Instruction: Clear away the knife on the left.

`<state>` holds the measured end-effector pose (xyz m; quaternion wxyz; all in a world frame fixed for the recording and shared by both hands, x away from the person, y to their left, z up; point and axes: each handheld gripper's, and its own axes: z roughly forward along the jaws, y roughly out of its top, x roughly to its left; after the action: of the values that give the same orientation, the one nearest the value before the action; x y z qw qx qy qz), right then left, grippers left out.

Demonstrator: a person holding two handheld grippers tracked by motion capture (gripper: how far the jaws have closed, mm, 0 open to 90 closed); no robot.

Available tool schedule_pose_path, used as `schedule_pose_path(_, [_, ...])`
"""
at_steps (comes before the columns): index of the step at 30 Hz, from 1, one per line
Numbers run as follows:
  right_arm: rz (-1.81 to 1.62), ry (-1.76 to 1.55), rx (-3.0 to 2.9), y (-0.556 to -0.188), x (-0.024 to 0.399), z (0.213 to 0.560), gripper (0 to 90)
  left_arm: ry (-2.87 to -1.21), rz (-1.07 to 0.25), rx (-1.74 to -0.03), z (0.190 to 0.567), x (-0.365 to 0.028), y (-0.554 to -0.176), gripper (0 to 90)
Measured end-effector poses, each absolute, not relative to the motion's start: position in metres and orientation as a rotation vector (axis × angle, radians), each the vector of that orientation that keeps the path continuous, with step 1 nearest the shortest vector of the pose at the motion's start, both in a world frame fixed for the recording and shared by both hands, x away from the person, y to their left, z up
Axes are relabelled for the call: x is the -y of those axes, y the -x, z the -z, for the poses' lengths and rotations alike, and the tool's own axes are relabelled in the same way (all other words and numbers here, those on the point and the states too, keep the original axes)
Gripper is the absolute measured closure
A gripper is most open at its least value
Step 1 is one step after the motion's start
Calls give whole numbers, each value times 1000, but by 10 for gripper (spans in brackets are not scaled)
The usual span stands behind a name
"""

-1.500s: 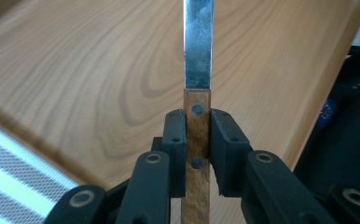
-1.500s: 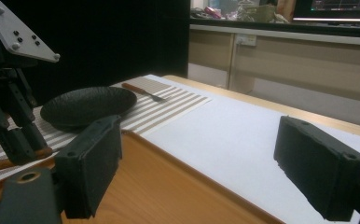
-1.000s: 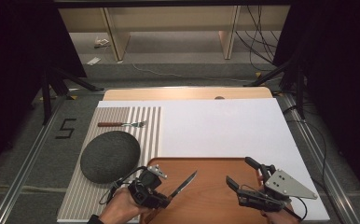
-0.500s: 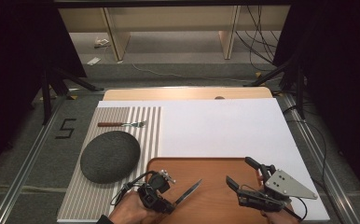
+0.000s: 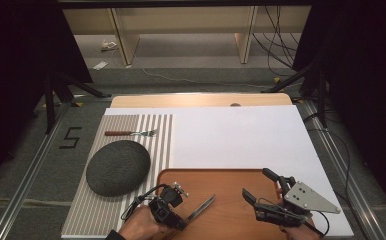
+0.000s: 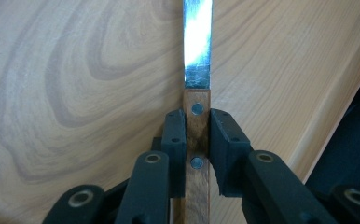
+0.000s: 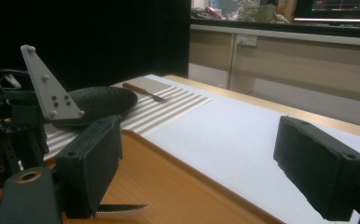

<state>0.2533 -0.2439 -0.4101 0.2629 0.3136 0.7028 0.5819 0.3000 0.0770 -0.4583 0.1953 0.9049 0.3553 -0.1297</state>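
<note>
The left gripper [image 5: 181, 217] is clamped on the wooden handle of the knife [image 6: 197, 84], held low over the near left of the wooden tray [image 5: 231, 177]; release appears outstanding, while the right gripper [image 5: 261, 187] waits wide open and empty over the tray's right.

Setting: recording lab or studio, not a home. Evidence: black curtains [image 5: 11, 60] hung on both sides; stand legs [image 5: 56, 85] and loose cables [image 5: 276, 40] lay on grey carpet [image 5: 191, 65]; metal rails [image 5: 26, 175] framed the table [image 5: 201, 100]; a taped "5" [image 5: 71, 137] marked the floor; bare wooden shelving [image 5: 181, 20] stood behind; a lit monitor [image 7: 341, 5] sat above a cluttered counter [image 7: 280, 32].
</note>
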Motion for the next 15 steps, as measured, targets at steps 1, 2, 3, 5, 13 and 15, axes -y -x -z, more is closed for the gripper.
schedule_pose_path(1, [-1574, -848, -1900, -253, 244, 410, 164, -2538, 360, -996, 458, -76, -299, 761])
schedule_pose_path(2, [-1578, -847, -1897, -253, 244, 410, 164, -2542, 359, -992, 458, -76, -299, 758])
schedule_pose_path(3, [-1578, -847, -1897, -253, 244, 410, 164, -2546, 356, -986, 459, -75, -298, 757])
schedule_pose_path(5, [-1577, -848, -1898, -253, 244, 410, 164, -2549, 355, -986, 460, -75, -298, 756])
schedule_pose_path(13, [-1574, -848, -1899, -254, 244, 410, 164, -2403, 304, -883, 440, -79, -297, 510])
schedule_pose_path(15, [-1575, -847, -1900, -253, 244, 410, 164, -2394, 279, -853, 438, -79, -296, 443])
